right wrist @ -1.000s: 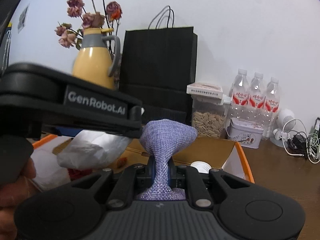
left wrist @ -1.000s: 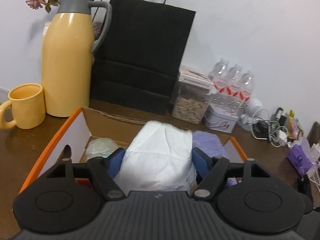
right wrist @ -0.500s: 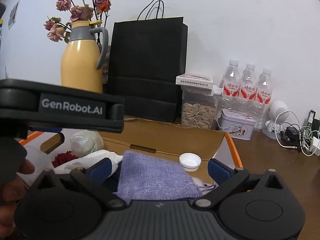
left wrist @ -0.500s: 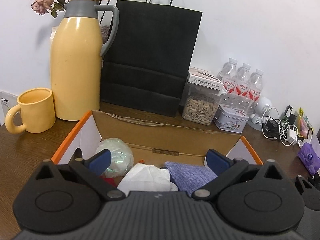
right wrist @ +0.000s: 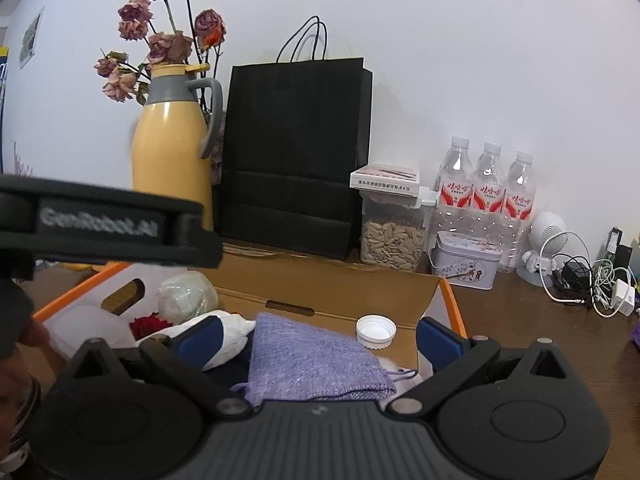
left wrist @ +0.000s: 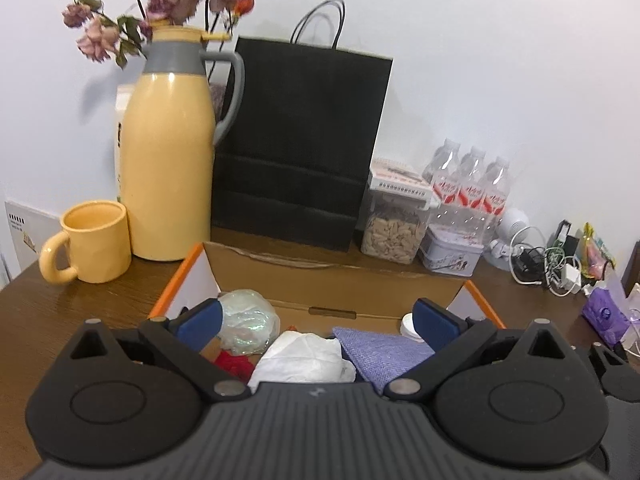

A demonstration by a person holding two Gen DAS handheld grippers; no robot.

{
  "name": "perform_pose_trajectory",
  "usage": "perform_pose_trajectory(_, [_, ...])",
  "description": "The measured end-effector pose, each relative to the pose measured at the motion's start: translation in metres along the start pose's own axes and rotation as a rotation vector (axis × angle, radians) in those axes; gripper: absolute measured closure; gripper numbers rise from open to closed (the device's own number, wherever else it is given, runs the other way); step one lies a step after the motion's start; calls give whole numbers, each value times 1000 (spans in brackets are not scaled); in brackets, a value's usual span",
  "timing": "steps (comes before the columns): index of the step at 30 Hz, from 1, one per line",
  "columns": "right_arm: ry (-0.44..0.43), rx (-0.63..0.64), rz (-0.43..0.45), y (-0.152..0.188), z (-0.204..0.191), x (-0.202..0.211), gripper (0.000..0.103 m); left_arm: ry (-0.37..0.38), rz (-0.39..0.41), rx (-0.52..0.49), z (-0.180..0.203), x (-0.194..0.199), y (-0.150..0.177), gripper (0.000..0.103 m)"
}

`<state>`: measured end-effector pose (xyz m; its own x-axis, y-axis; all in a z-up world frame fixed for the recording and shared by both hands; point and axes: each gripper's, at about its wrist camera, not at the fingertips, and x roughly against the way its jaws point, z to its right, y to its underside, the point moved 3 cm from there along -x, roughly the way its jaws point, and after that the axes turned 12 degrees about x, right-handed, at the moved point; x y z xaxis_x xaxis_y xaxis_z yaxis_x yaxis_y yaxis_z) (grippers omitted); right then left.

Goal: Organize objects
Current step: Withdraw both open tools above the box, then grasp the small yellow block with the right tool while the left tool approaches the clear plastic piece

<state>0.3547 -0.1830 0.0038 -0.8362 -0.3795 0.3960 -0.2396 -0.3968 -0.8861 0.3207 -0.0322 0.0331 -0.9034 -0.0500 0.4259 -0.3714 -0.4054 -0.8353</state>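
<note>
Plain white wall (left wrist: 480, 60), dark brown wooden table (left wrist: 60, 312), soft even light

The pouch (right wrist: 312, 360) was coarse woven cloth; the box (left wrist: 332, 280) matt cardboard; the flask (left wrist: 168, 176) glossy, smooth; the table (left wrist: 60, 312) grained wood; the bag (right wrist: 292, 152) matt paper.

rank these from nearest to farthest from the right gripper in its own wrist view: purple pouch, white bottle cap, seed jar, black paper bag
From the right gripper:
1. purple pouch, lying between the open fingers, in the box.
2. white bottle cap, just beyond, toward the box's right end.
3. seed jar, behind the box, on the right.
4. black paper bag, at the wall, centre.
</note>
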Motion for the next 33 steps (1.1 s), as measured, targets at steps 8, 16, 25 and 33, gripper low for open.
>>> perform_pose_trajectory(8, [3, 4, 16, 4, -2, 34, 0, 7, 38, -34, -1, 43, -3, 0])
perform_pose_trajectory(16, [12, -2, 13, 11, -1, 71, 0, -4, 33, -55, -9, 76, 4, 0])
perform_pose_trajectory(25, [-4, 6, -16, 34, -9, 107, 0, -23, -23, -90, -27, 105, 27, 0])
perform_pose_trajectory(33, [-28, 15, -73, 64, -19, 121, 0, -43, -85, -94, -53, 122, 52, 0])
